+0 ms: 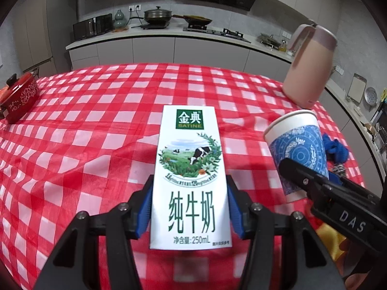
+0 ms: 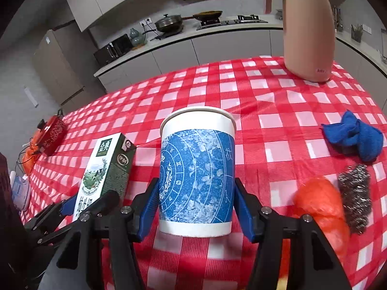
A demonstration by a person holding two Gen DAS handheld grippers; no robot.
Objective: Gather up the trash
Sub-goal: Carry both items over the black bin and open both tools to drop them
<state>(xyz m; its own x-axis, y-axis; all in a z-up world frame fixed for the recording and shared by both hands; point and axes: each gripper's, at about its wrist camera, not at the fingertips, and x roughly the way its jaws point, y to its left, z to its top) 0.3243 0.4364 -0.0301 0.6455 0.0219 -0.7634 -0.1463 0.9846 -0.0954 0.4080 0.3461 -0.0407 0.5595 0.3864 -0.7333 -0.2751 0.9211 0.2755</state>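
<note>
A white 250 mL milk carton (image 1: 191, 145) with green print and a cow picture stands upright between the blue pads of my left gripper (image 1: 189, 181), which is shut on its lower half. Its bottom edge hangs just above the red checked tablecloth (image 1: 96, 120). To its right, a white paper cup (image 2: 197, 169) with a blue patterned band sits upright in my right gripper (image 2: 196, 183). Both pads press on the cup's sides, and its base is off the cloth. The right wrist view shows the carton (image 2: 106, 169) close on the cup's left. The cup (image 1: 300, 149) also appears in the left wrist view.
A tall pink thermos jug (image 2: 307, 31) stands at the table's far right. On the right lie a blue cloth (image 2: 353, 137), a steel wool pad (image 2: 355, 195) and an orange mesh bundle (image 2: 321, 207). A red pot (image 1: 19, 96) sits at the far left edge. Kitchen counters run behind the table.
</note>
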